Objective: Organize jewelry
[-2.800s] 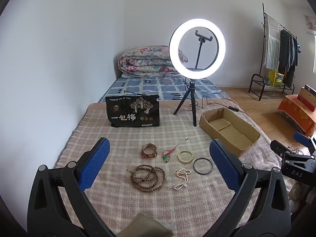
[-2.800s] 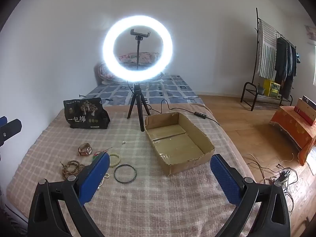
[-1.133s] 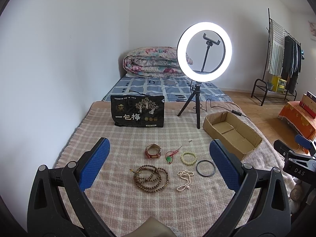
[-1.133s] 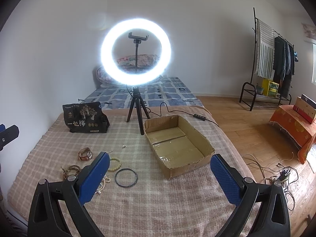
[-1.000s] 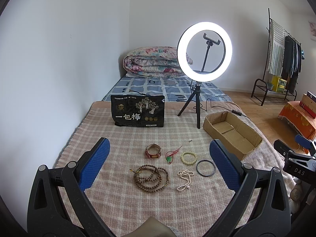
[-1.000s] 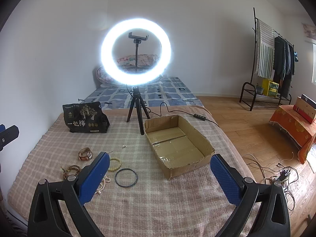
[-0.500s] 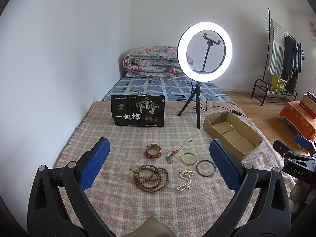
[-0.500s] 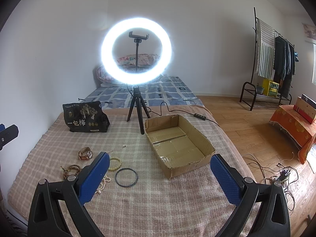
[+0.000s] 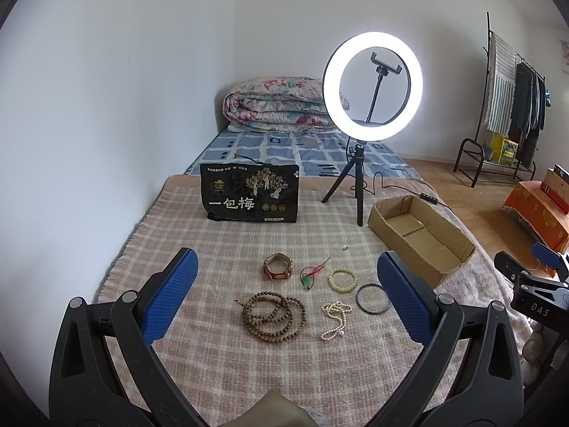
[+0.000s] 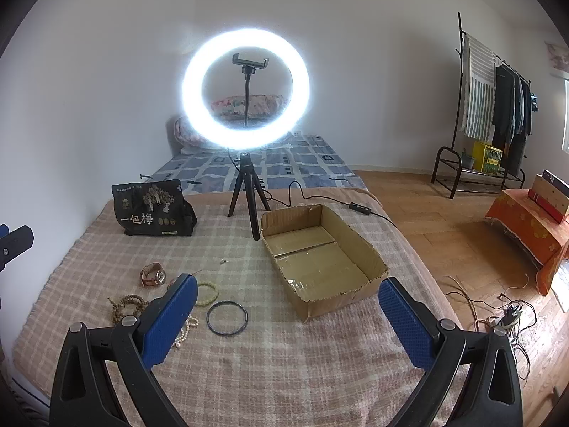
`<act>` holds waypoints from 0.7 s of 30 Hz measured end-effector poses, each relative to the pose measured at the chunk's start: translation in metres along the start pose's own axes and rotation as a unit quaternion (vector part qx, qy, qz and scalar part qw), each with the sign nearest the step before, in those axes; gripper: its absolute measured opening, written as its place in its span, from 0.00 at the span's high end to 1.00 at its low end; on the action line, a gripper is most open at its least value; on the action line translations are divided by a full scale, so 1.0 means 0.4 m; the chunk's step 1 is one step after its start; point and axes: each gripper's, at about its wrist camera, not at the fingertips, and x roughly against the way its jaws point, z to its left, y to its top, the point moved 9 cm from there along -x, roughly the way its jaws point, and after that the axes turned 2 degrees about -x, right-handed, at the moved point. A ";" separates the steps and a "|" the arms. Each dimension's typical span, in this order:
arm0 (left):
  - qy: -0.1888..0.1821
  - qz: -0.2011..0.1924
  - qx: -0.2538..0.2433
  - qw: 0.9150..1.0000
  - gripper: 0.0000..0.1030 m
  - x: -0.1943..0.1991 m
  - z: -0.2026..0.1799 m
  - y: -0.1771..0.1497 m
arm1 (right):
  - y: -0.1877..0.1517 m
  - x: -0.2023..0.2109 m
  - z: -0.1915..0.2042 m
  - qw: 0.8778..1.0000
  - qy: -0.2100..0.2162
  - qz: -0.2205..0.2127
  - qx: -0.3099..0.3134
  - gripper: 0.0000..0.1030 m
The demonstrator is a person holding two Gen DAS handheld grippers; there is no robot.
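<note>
The jewelry lies loose mid-blanket: wooden bead strand, pearl string, black bangle, pale bead bracelet, green pendant and watch, all apart. The cardboard box sits just right of them near the blanket edge. Left gripper and right gripper hover spread wide, holding nothing, bare blanket beneath.

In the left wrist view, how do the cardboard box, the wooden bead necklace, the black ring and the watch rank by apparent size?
1. cardboard box
2. wooden bead necklace
3. black ring and watch: they look alike, so unranked.
</note>
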 end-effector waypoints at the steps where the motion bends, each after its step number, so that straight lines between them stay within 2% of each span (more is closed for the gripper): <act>1: 0.001 0.002 0.000 1.000 0.00 -0.002 0.003 -0.004 | 0.002 -0.002 0.000 1.000 0.000 0.001 0.000 0.00; 8: 0.013 0.020 0.001 1.000 0.00 -0.045 0.008 -0.018 | -0.005 -0.025 0.009 1.000 -0.007 0.010 0.008 0.00; 14: 0.023 0.045 0.019 0.999 0.00 -0.101 0.052 -0.015 | -0.015 -0.052 0.014 0.999 -0.019 0.033 0.010 0.00; 21: 0.035 0.085 0.049 0.995 0.00 -0.180 0.136 -0.030 | -0.019 -0.079 0.056 0.998 0.028 0.050 0.012 0.00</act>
